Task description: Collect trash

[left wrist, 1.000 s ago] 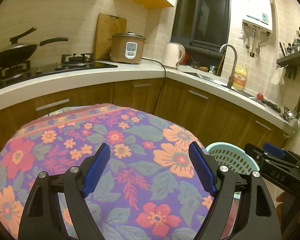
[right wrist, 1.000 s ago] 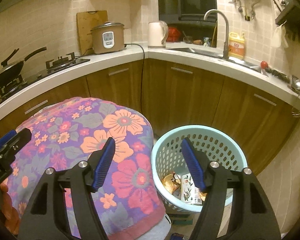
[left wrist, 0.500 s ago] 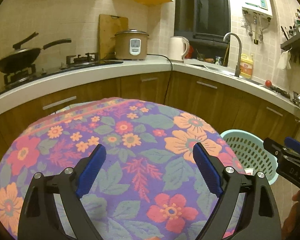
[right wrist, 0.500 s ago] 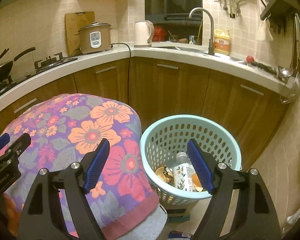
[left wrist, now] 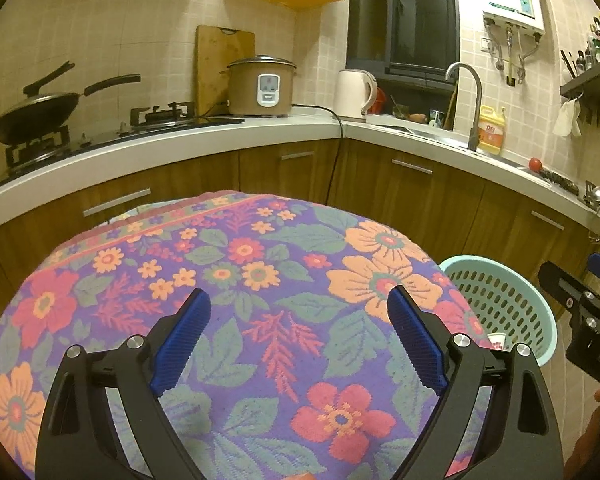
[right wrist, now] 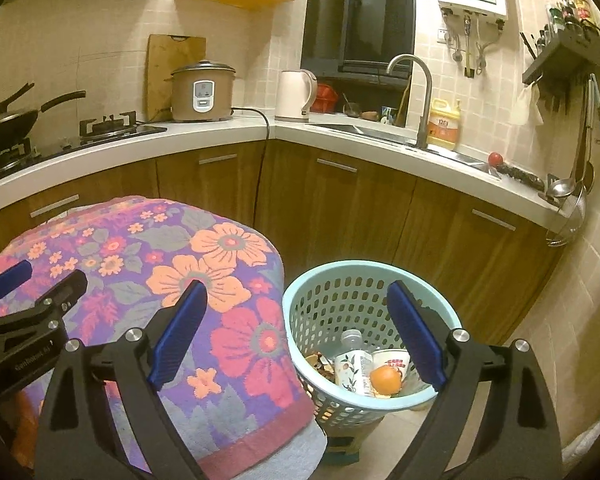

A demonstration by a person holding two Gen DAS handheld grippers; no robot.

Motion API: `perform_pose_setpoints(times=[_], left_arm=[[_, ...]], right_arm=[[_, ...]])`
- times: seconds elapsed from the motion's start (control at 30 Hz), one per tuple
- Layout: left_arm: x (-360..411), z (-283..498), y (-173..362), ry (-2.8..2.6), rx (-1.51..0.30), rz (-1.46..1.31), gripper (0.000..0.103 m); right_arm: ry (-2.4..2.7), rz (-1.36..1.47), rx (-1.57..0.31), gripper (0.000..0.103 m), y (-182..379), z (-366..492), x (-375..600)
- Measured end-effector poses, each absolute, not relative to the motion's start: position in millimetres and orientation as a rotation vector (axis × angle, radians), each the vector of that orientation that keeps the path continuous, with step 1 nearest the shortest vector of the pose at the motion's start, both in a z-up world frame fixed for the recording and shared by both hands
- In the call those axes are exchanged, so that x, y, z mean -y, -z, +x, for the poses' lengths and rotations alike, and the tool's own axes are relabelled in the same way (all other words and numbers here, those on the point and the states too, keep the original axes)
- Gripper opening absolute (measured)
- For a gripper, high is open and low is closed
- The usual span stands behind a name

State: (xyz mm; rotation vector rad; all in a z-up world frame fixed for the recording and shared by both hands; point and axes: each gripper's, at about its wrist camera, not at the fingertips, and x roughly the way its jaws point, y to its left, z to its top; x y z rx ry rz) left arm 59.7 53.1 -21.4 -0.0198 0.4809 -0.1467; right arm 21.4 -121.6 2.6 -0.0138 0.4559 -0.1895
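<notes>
A light blue perforated basket (right wrist: 339,292) stands on the floor right of the table; it also shows in the left wrist view (left wrist: 495,292). Inside lie a plastic bottle (right wrist: 353,364), a paper cup (right wrist: 391,360), an orange (right wrist: 385,378) and brown scraps. My right gripper (right wrist: 296,316) is open and empty, held above the basket's near left rim. My left gripper (left wrist: 298,324) is open and empty above the flowered tablecloth (left wrist: 240,280). No trash shows on the cloth.
A curved white counter (right wrist: 220,136) with wooden cabinets runs behind, carrying a wok (left wrist: 36,116), gas stove, rice cooker (right wrist: 202,92), kettle (right wrist: 296,94), sink tap (right wrist: 419,92) and a yellow detergent bottle (right wrist: 443,124). The tiled floor shows beside the basket.
Both grippers have risen and drawn back; the right view swung so the basket's inside, with the orange and cup, now shows. Both stay open.
</notes>
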Motion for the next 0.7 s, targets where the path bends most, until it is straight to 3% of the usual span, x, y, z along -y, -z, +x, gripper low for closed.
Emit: perform_pose_setpoints(times=[0.7], left_arm=[[-58.3, 63.3, 22.9, 0.152, -0.493, -0.025, 0.094]], right_arm=[[0.184, 0.011, -0.469, 0.087, -0.3, 22.3, 127.6]])
